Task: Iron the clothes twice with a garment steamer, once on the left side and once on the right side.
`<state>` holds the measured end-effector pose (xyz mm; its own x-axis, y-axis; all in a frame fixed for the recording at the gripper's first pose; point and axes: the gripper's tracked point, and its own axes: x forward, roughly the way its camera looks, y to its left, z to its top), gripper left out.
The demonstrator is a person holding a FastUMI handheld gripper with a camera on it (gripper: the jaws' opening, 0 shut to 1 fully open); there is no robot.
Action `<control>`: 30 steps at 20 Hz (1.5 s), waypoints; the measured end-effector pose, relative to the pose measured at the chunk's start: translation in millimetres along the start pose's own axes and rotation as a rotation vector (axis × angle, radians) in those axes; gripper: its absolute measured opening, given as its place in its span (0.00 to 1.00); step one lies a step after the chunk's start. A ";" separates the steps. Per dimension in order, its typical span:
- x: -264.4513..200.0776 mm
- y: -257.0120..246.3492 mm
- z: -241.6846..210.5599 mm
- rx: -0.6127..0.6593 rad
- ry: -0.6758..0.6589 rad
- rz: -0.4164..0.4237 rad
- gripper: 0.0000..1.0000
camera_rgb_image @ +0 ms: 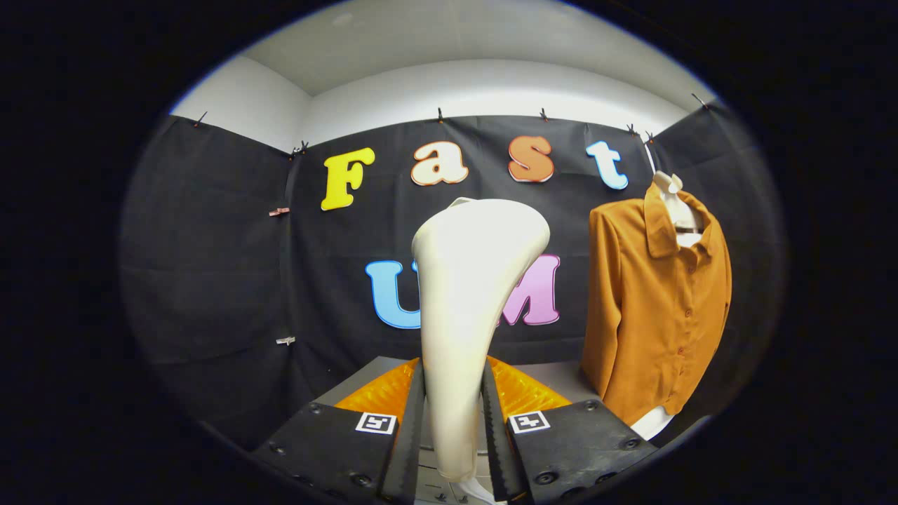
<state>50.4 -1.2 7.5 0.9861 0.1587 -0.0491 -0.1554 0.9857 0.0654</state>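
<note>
We have the garment steamer (468,315) clamped in the tongs (453,421): both fingers are closed against the narrow lower handle, one on each side, and the gap between them is no wider than the handle itself. The steamer stands upright with its long axis running straight up from the fingers, widening to a broad head at the top. From here we cannot tell which way the steam face points.

The orange shirt (656,308) is our landmark. It hangs on a white hanger form (675,200), buttoned, collar up, its long axis vertical and roughly parallel to the steamer. The steamer sits to the left of the shirt and well apart from it; open black backdrop (210,266) lies between the two. The shirt's near sleeve and left edge face the steamer, so we judge the left side is the closer one to reach and the right side lies across the button line.

Below the shirt's hem a grey surface (554,375) extends toward the fingers, with a white piece (652,423) showing under the hem. We judge that neither pass has begun, since the head touches no cloth. The coming move calls for carrying the head rightward to the shirt; nothing stands in that path.
</note>
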 end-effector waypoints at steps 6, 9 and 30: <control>-47.2 -36.1 8.0 -0.012 -0.012 -0.131 0.44; -61.6 -73.1 10.4 -0.011 -0.014 -0.204 0.44; 45.0 -316.4 -55.1 0.130 0.137 -0.160 0.44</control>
<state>140.7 -302.9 -70.3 0.9789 0.0162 -0.2035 0.0197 0.9847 0.1731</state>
